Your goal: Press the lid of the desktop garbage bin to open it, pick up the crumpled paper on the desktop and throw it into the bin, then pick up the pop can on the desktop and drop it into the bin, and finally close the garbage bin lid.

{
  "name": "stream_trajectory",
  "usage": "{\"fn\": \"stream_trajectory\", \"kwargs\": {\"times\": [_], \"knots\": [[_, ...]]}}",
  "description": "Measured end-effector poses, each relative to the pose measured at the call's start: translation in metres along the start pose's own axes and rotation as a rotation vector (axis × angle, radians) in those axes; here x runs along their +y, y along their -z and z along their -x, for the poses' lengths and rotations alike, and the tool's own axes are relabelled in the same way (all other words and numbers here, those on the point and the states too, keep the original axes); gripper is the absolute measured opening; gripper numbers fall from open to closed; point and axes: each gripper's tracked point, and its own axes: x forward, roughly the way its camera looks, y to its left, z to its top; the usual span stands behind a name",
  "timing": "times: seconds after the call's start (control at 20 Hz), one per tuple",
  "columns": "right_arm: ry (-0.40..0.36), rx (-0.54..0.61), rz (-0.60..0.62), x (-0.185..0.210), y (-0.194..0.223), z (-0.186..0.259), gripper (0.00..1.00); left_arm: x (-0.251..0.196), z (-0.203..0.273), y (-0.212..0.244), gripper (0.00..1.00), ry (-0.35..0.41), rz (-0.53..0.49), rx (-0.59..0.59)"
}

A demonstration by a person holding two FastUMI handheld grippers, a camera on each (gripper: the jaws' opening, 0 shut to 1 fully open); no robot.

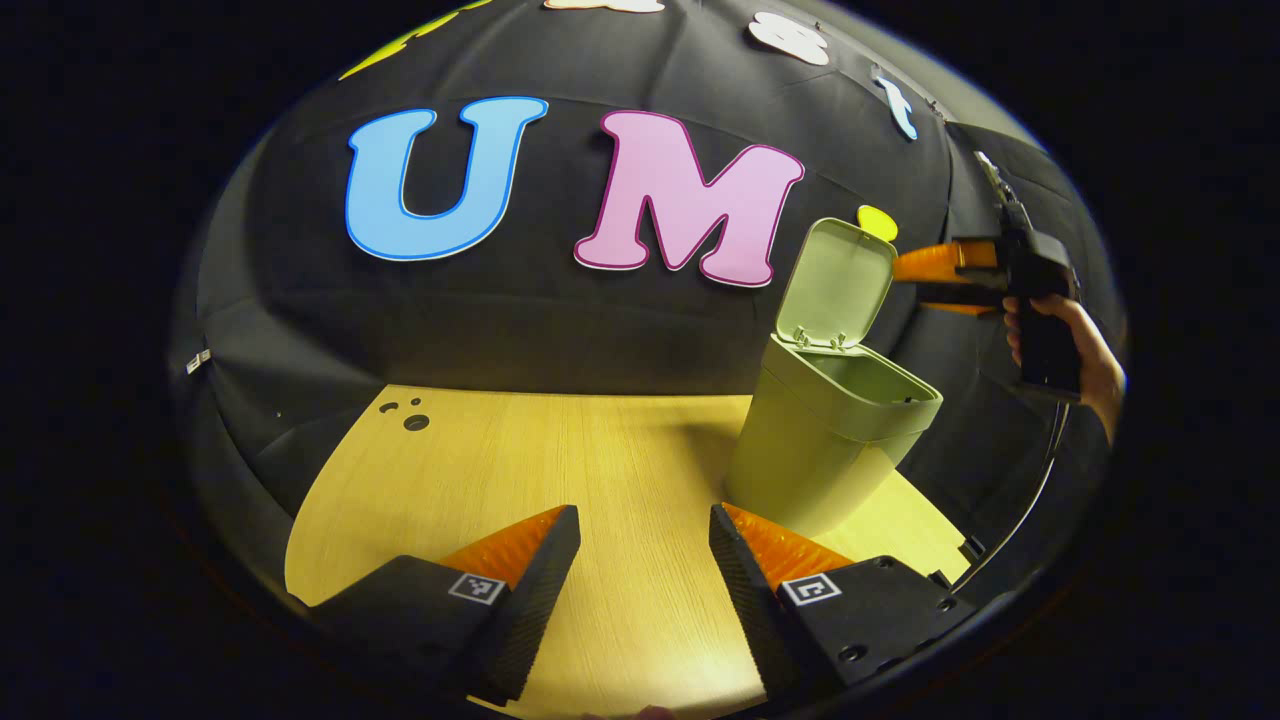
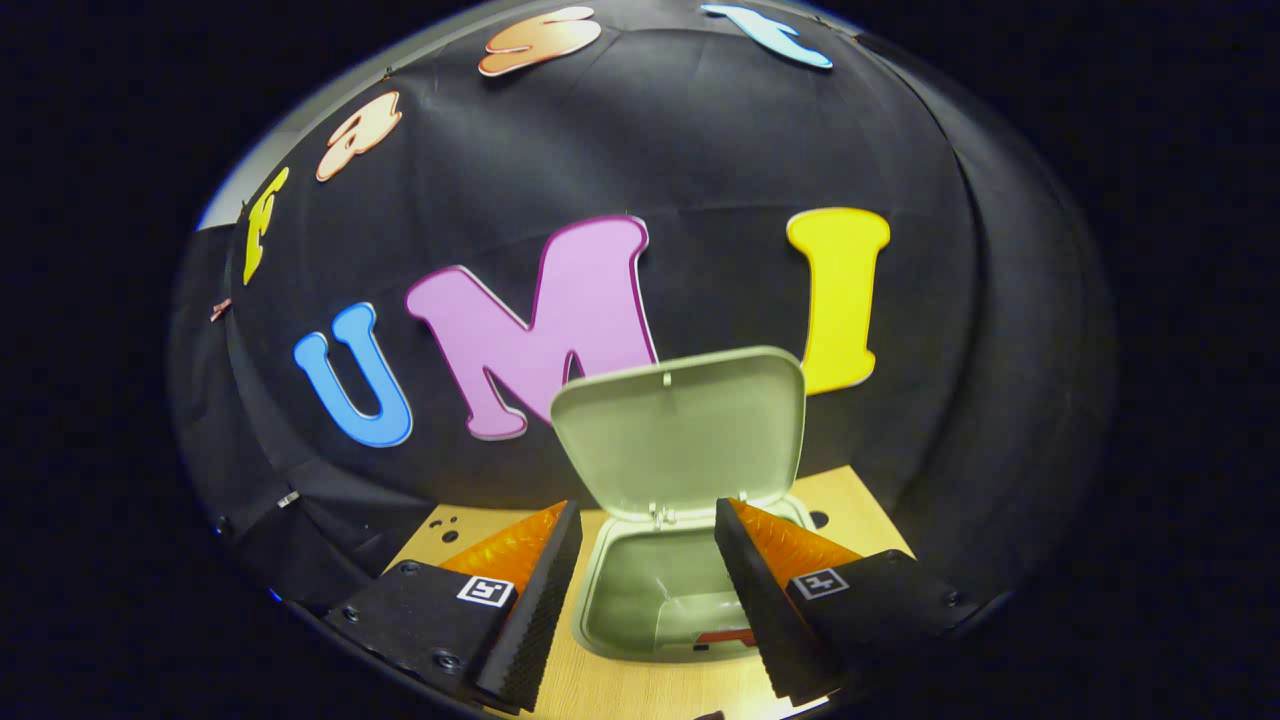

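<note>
The desktop garbage bin (image 1: 830, 440), pale green, stands on the light wood tabletop (image 1: 560, 470) toward its right side in the left gripper view, at about 3 o'clock from the middle of that view, with its lid (image 1: 838, 285) swung up and standing nearly upright on the hinge at the back rim. In the right gripper view the same bin (image 2: 620, 600) lies just beyond and between the fingers at 6 o'clock, its mouth facing the camera and the raised lid (image 2: 680, 430) above it at about 12 o'clock from the opening. Inside, the right gripper view shows a pale shape low against the inner wall and a strip of red at the near rim; what either one is cannot be made out. The left gripper view looks at the bin from the side, so its inside is hidden there. The left claw (image 1: 645, 535) is wide open with nothing between its fingers, low over the bare tabletop at 6 o'clock. The right claw (image 2: 648, 535) is also spread wide and holds nothing, its fingers straddling the bin's opening without touching it as far as can be seen. In the left gripper view the right claw (image 1: 925, 280) appears at 2 o'clock, up beside the raised lid, held by a hand (image 1: 1075, 345). Small square markers sit on the fingers' bases; their patterns cannot be read.
</note>
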Motion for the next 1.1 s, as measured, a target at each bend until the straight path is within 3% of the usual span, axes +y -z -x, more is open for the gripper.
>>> {"fn": "stream_trajectory", "kwargs": {"times": [0.3, 0.6, 1.1], "knots": [[0.036, -0.104, 0.092, 0.006, -0.060, -0.011, 0.90, -0.004, 0.013, -0.001, 0.85, 0.032, -0.012, -0.013], [0.098, -0.136, 0.144, 0.005, -0.091, -0.036, 0.95, -0.001, 0.029, 0.006, 0.85, 0.073, -0.018, -0.024], [0.161, -0.020, 0.201, -0.023, -0.078, -0.104, 0.94, 0.017, 0.035, 0.011, 0.85, 0.039, 0.005, -0.030]]}}
